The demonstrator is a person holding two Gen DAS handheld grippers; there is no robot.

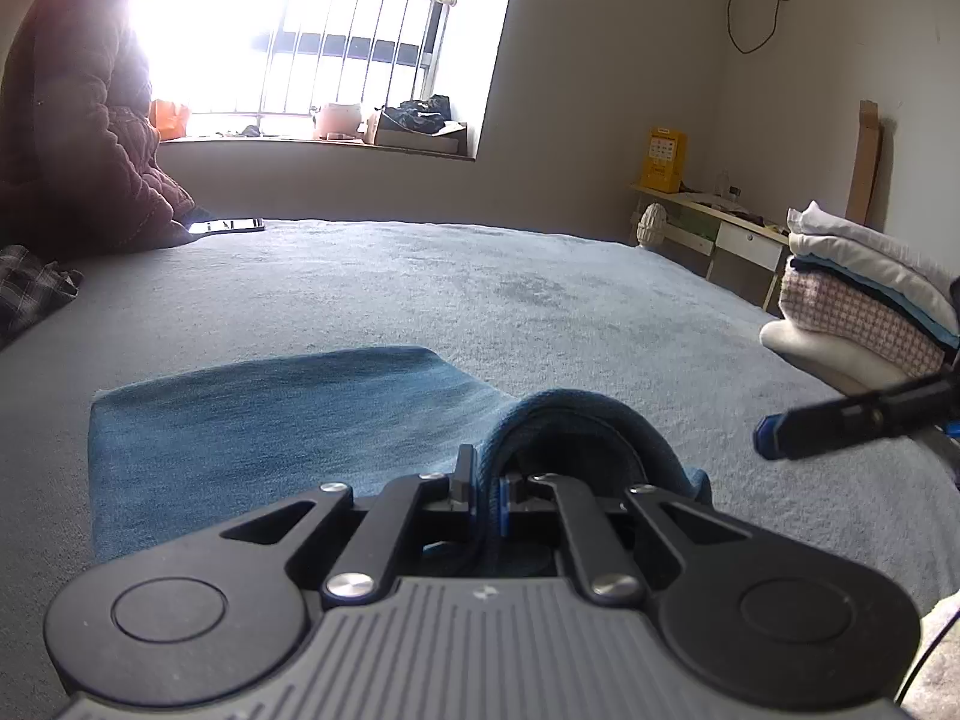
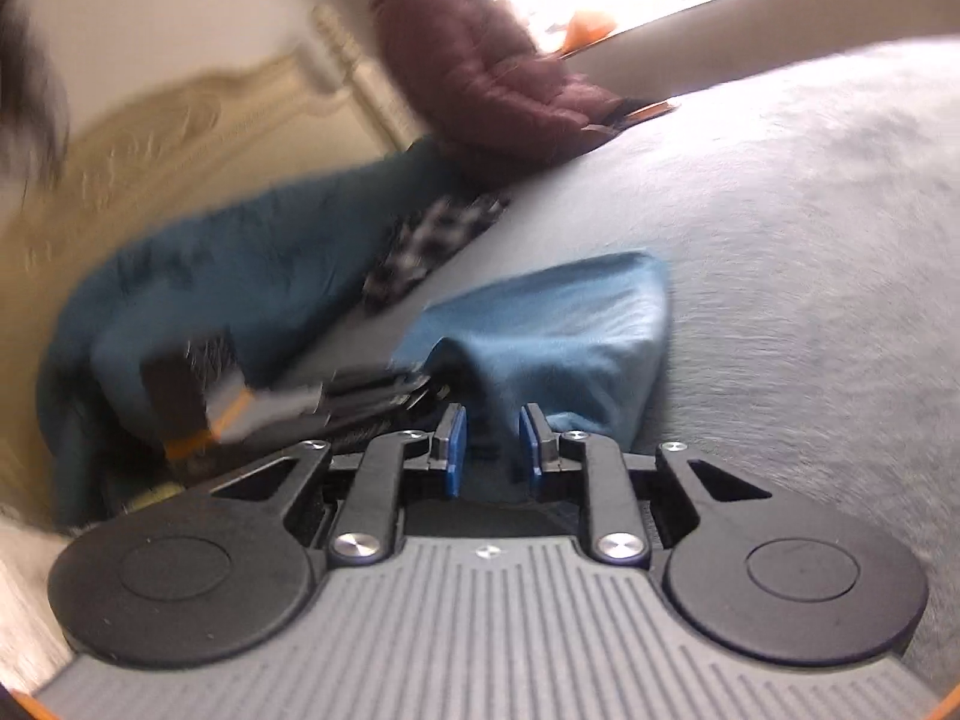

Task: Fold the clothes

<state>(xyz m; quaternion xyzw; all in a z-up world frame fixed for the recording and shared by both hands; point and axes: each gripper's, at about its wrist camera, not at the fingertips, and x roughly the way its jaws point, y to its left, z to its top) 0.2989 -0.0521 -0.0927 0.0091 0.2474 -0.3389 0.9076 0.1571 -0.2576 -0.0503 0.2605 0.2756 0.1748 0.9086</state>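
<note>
Nearest, lower centre of the left view, our left gripper [image 1: 486,495] was clamped on a rolled edge of the blue folded cloth garment [image 1: 270,420]; it stretched away upper left over the grey bed cover [image 1: 540,300]. Our right gripper [image 2: 492,444] stood partly apart, cloth between, grip uncertain.

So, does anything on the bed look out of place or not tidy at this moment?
Mostly the blue garment: its far part lies flat, but the near edge bulges up in a loop where the left gripper pinches it. A plaid cloth lies crumpled at the bed's left edge. The stack of folded clothes looks neat.
</note>
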